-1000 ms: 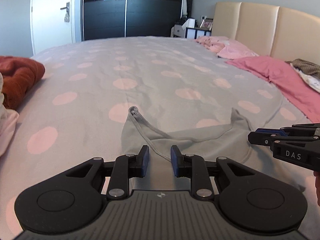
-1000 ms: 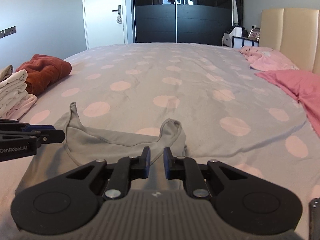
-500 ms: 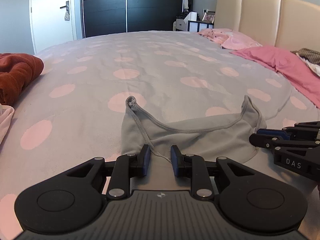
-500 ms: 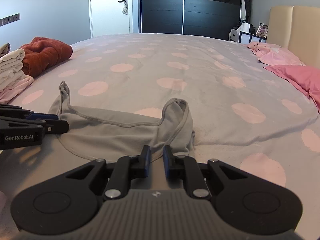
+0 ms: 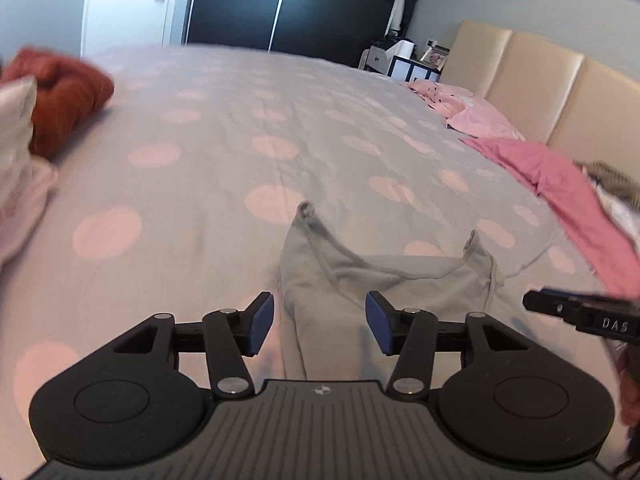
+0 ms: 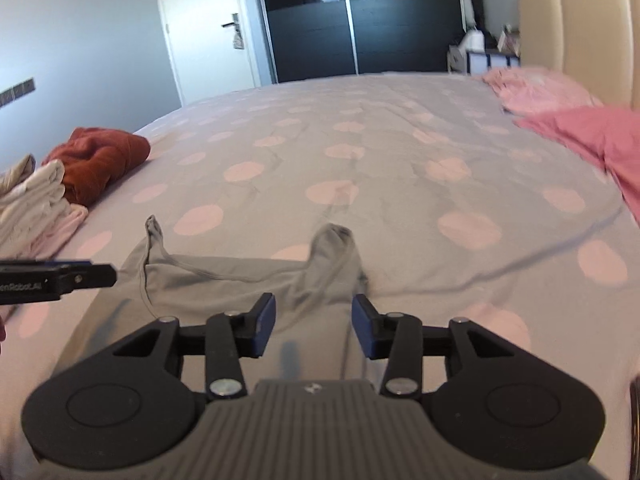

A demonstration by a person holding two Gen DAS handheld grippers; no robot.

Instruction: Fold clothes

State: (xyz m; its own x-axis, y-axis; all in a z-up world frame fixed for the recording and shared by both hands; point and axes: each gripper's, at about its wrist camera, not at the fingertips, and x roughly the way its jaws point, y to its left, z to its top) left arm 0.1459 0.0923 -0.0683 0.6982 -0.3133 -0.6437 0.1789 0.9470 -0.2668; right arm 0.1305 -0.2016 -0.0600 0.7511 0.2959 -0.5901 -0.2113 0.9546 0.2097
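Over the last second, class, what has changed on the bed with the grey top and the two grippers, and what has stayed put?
Both grippers let go: the left gripper and right gripper were pinched on the grey top; now their jaws are opening, pads clear of the cloth, and both have drawn back slightly. The top lies flat on the spotted bedspread, straps pointing away. The rust-red garment and pink clothes are unmoved.

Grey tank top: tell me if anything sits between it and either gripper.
Nothing visible does. The grey tank top lies flat directly under the opening left gripper and opening right gripper; neither grips it.
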